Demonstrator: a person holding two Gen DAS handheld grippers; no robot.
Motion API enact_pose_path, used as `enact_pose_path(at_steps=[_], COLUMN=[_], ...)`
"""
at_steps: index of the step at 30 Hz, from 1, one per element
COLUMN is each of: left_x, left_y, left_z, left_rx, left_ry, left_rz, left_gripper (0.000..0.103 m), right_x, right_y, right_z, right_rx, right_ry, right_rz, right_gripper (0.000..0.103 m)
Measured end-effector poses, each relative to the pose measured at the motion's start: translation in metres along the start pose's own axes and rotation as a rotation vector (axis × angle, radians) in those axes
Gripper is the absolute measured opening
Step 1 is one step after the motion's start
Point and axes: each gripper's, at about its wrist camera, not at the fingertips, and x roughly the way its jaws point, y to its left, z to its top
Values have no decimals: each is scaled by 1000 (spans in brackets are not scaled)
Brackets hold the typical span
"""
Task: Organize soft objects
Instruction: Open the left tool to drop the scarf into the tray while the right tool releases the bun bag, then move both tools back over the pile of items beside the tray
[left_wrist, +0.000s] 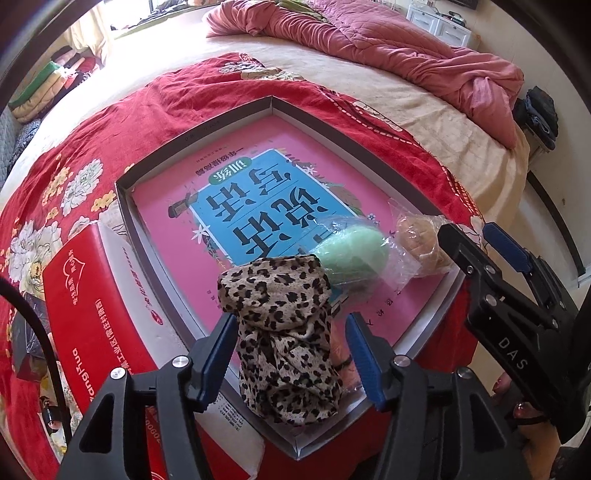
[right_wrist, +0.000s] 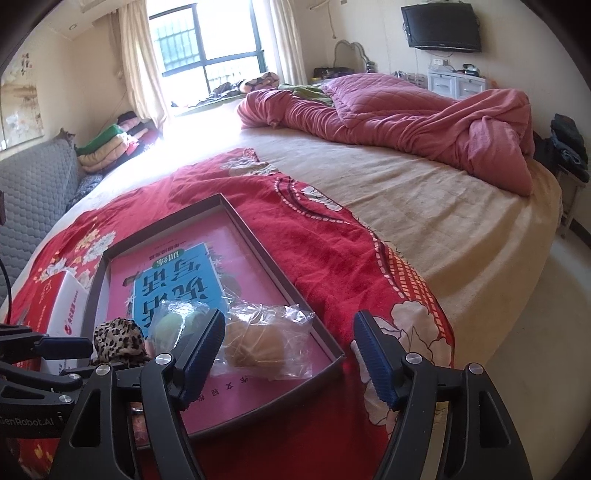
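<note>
A shallow grey box (left_wrist: 221, 127) holding a pink and blue book lies on a red floral blanket. Inside it stand a leopard-print fabric bundle (left_wrist: 284, 332), a green soft object in clear wrap (left_wrist: 351, 254) and a tan soft object in clear wrap (left_wrist: 421, 240). My left gripper (left_wrist: 291, 354) is open, its blue pads on either side of the leopard bundle without pressing it. My right gripper (right_wrist: 288, 354) is open and empty, over the box's near right corner, close to the tan object (right_wrist: 255, 347). The leopard bundle (right_wrist: 118, 341) and green object (right_wrist: 171, 326) show at the left in the right wrist view.
A red and white carton (left_wrist: 99, 306) lies against the box's left side. A crumpled pink quilt (right_wrist: 406, 114) lies across the far side of the beige bed. A grey sofa (right_wrist: 33, 195) with folded clothes stands at the left, a window behind.
</note>
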Motion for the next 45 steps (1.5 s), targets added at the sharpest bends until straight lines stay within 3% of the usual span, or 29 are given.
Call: enact_pose_path(at_steps=[15, 24, 32, 45], left_x=[-44, -68, -85, -112], left_y=[1, 15, 23, 39], left_z=[-9, -19, -31, -49], left_rx=[11, -33, -52, -85], left_ry=[-113, -167, -194, -236], left_rz=[31, 41, 27, 20], left_gripper=[71, 76, 76, 76], right_x=[-8, -27, -45, -82], right_y=[-1, 11, 17, 44], right_z=[1, 7, 15, 26], right_rx=[17, -10, 15, -67], right_ry=[11, -26, -49, -104], right_rz=[-24, -48, -36, -33], right_gripper=[74, 79, 79, 79])
